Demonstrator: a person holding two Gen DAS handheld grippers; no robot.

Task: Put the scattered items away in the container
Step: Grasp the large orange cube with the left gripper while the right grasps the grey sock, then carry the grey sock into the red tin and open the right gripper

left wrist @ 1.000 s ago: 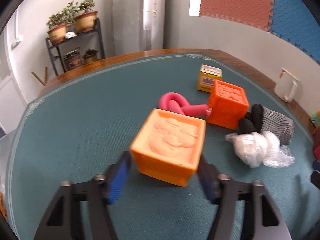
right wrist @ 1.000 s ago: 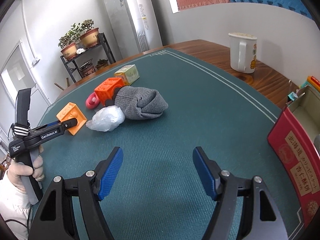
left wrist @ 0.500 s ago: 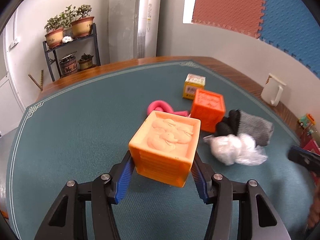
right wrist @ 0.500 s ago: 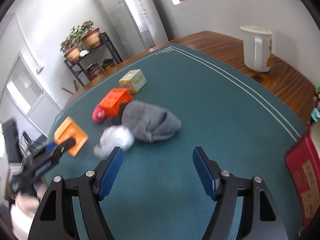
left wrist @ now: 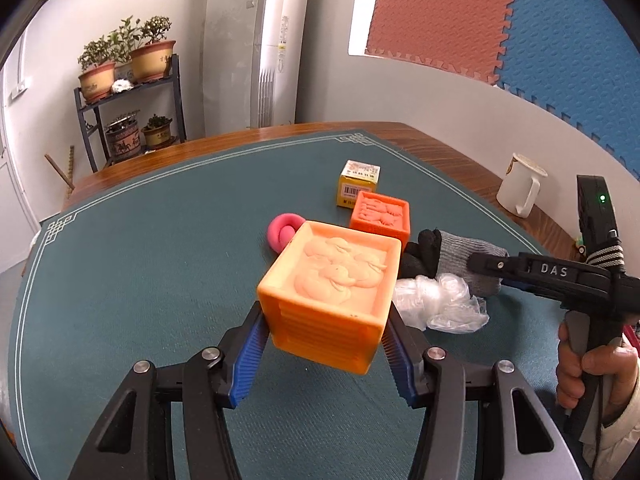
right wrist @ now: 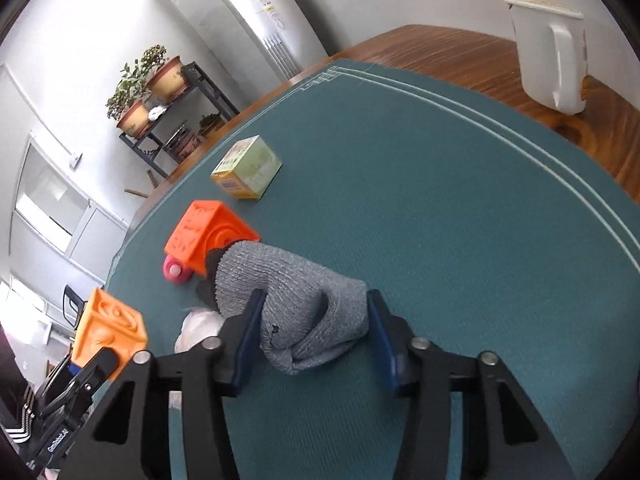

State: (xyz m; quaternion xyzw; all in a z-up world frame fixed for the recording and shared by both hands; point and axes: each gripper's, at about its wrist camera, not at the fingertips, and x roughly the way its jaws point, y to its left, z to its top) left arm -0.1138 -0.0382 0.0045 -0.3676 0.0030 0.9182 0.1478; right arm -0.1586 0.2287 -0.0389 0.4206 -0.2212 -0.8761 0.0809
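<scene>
My left gripper is shut on a light orange cube with a duck relief and holds it above the green mat; the cube also shows in the right wrist view. My right gripper is open with its fingers on both sides of the grey glove, which lies on the mat and also shows in the left wrist view. A darker orange cube, a pink toy, a crumpled clear plastic bag and a small yellow box lie nearby. The container is not in view.
A white mug stands on the wooden table edge at the far right. The green mat covers most of the table. A plant shelf and a tall air conditioner stand beyond the table.
My left gripper closed on the light orange cube and lifted it. My right gripper moved forward and down to straddle the grey glove.
</scene>
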